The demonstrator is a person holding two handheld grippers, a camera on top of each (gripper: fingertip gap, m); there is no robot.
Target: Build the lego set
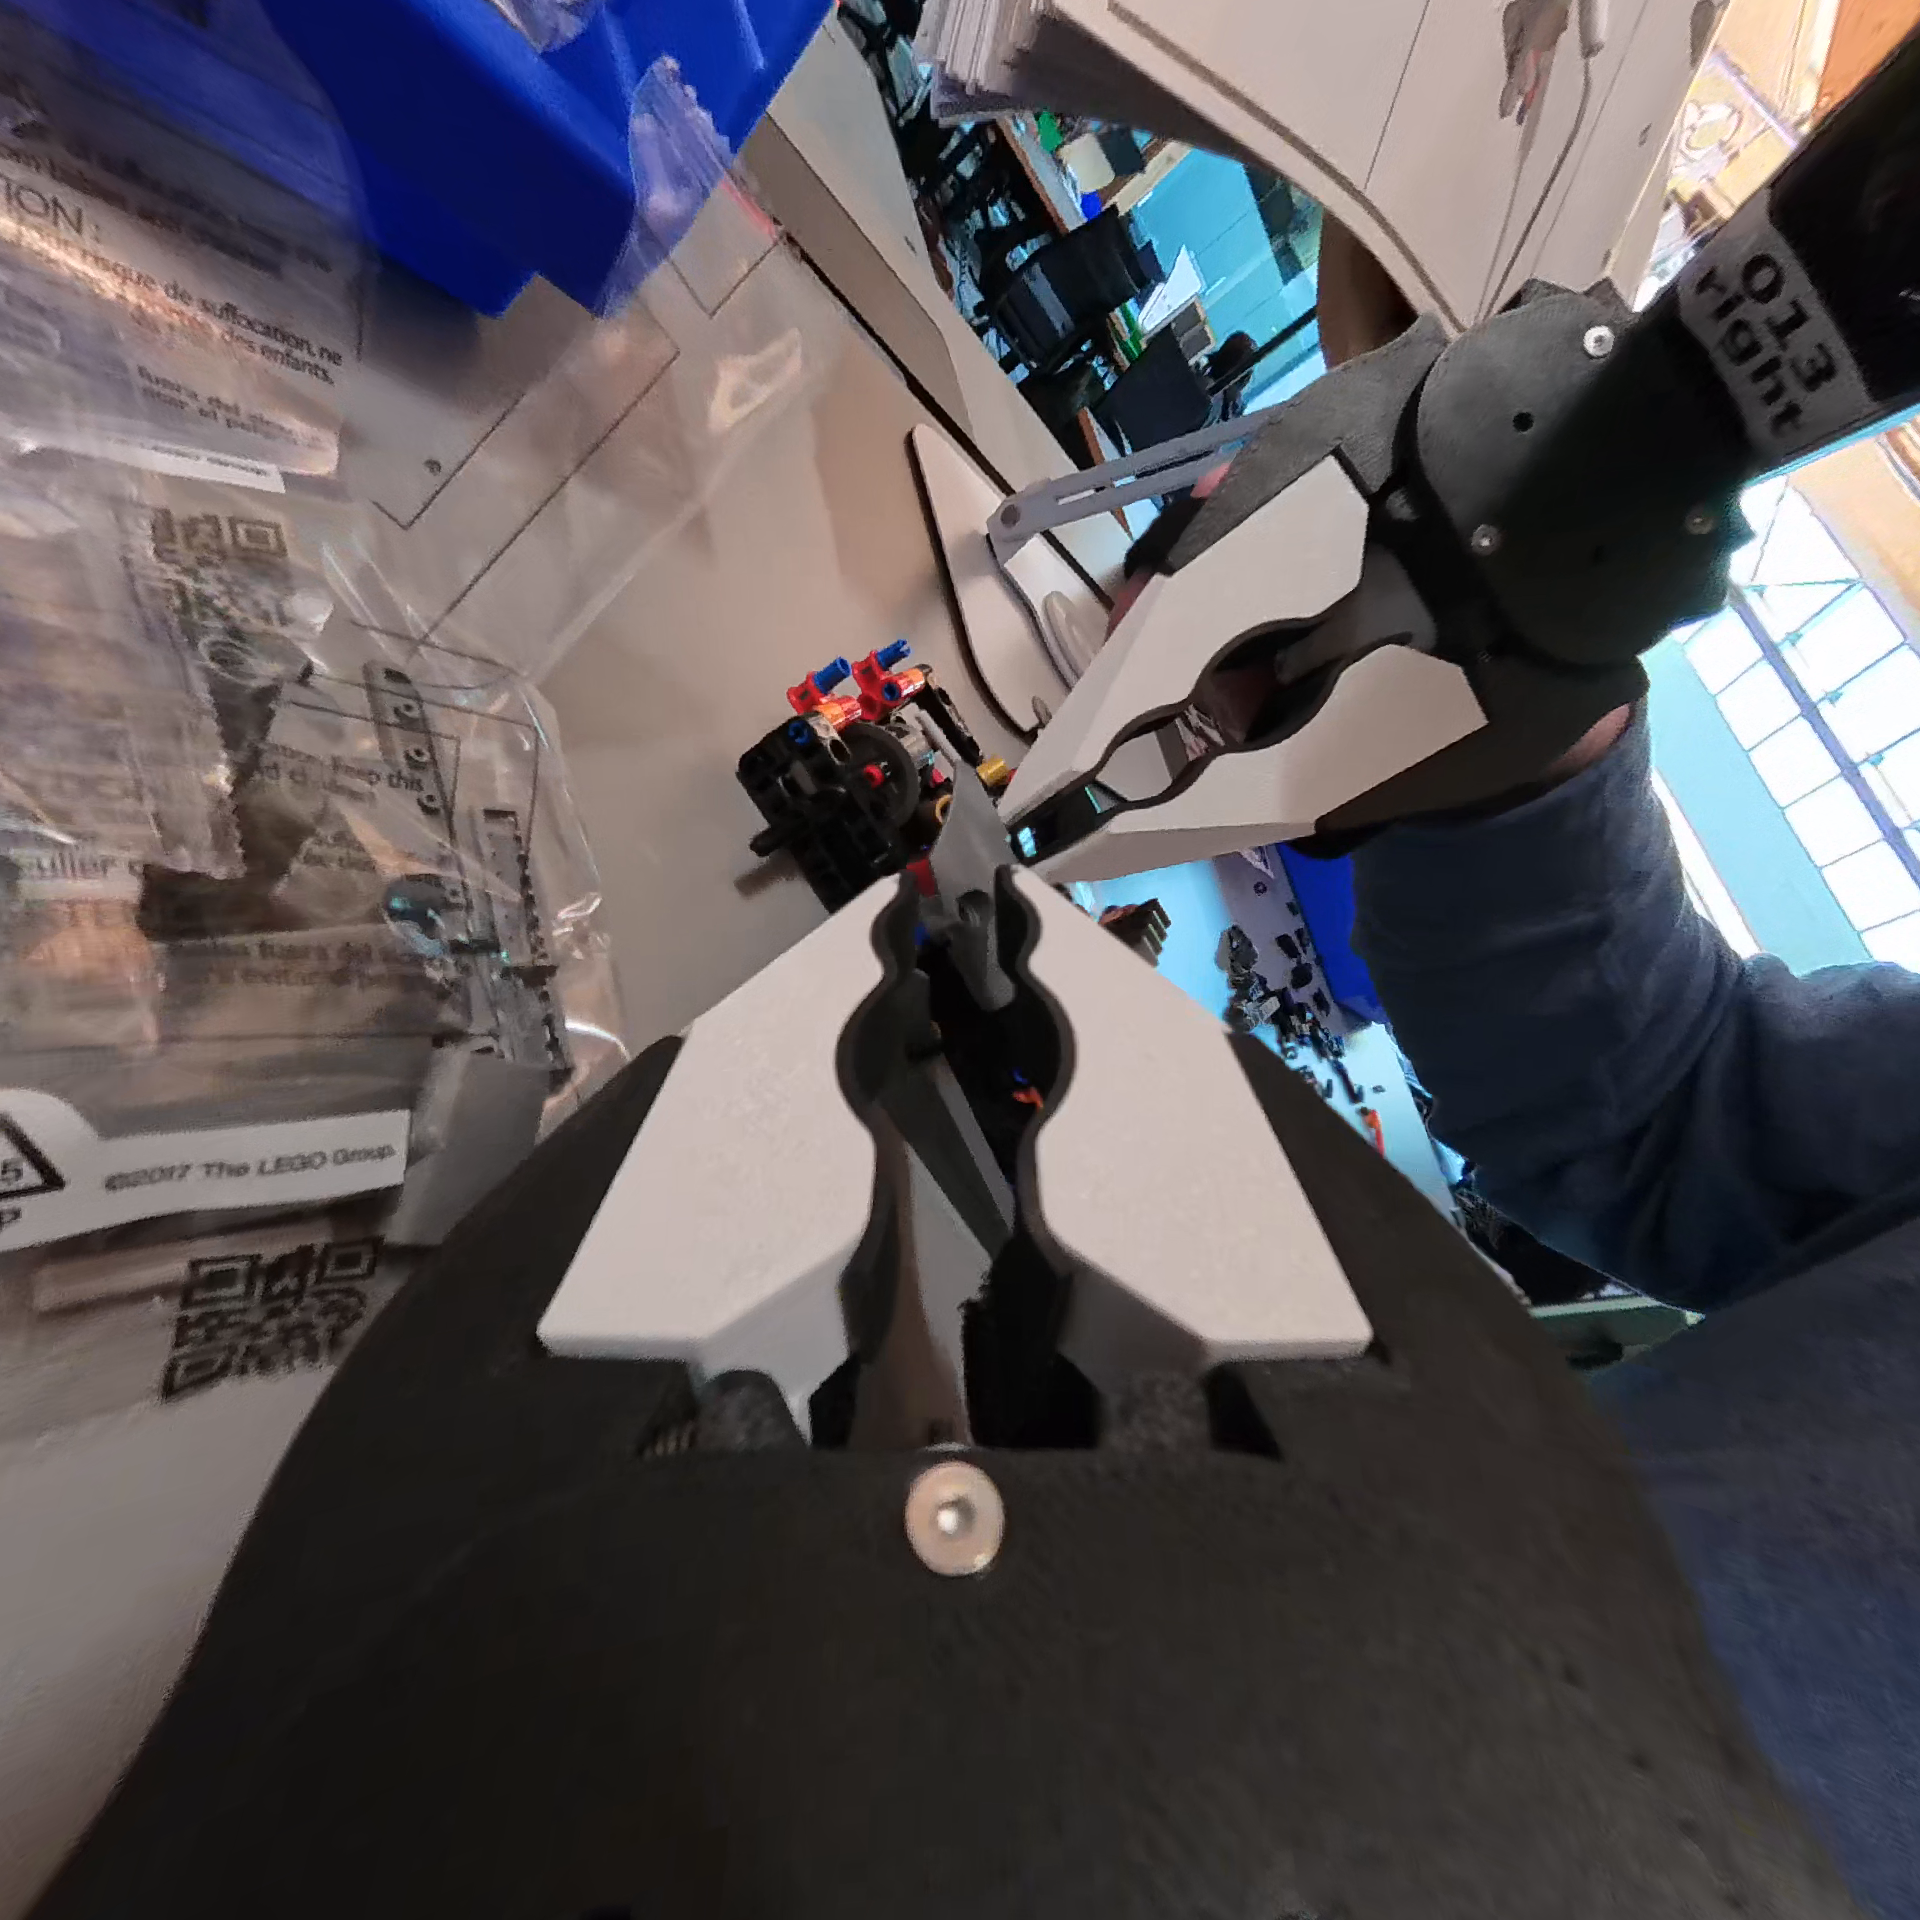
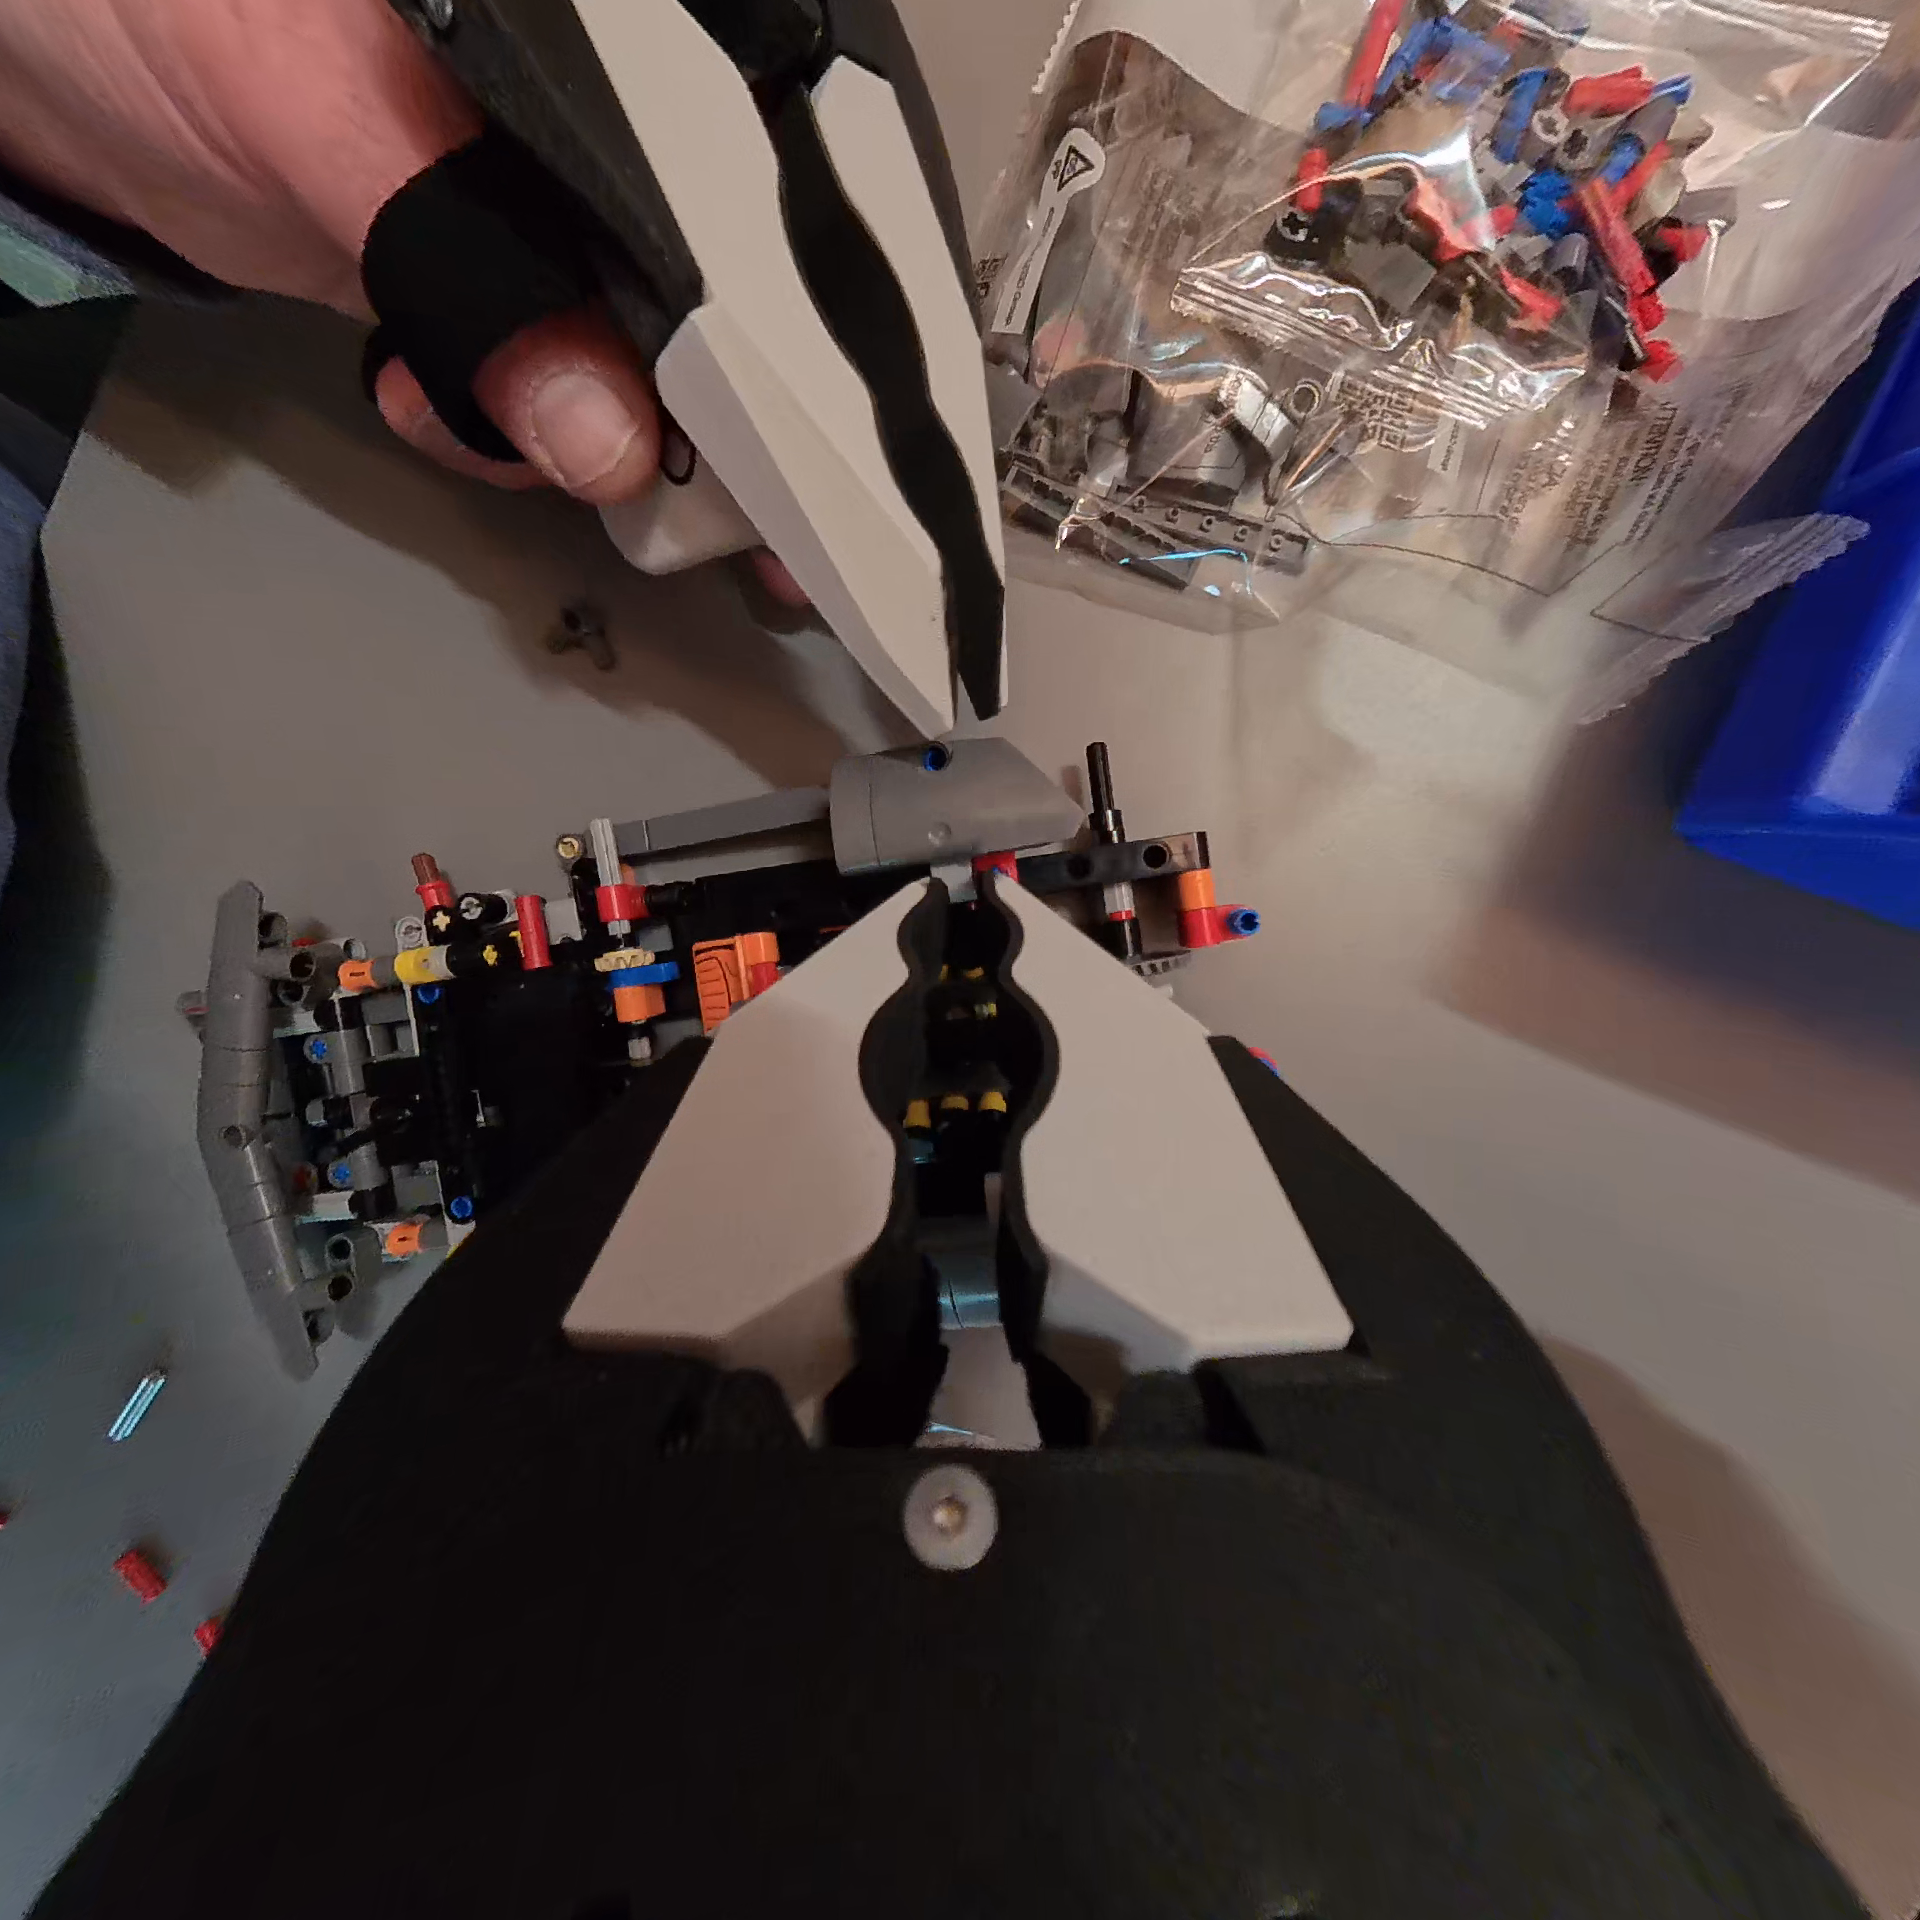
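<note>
Right wrist view: both grippers (image 2: 961, 883) pinched the grey panel (image 2: 951, 805) at frame centre; jaws narrow; pressing squarely onto the model (image 2: 416, 1039) seemed wise.

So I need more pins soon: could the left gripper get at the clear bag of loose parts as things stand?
Probably not right away. The left gripper is closed on the grey panel of the model. The bag lies just beyond it on the table with nothing in between, so once it lets go, likely yes.

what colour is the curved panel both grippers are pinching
Grey panel, with a small blue pin; clearest in the right wrist view.
</note>
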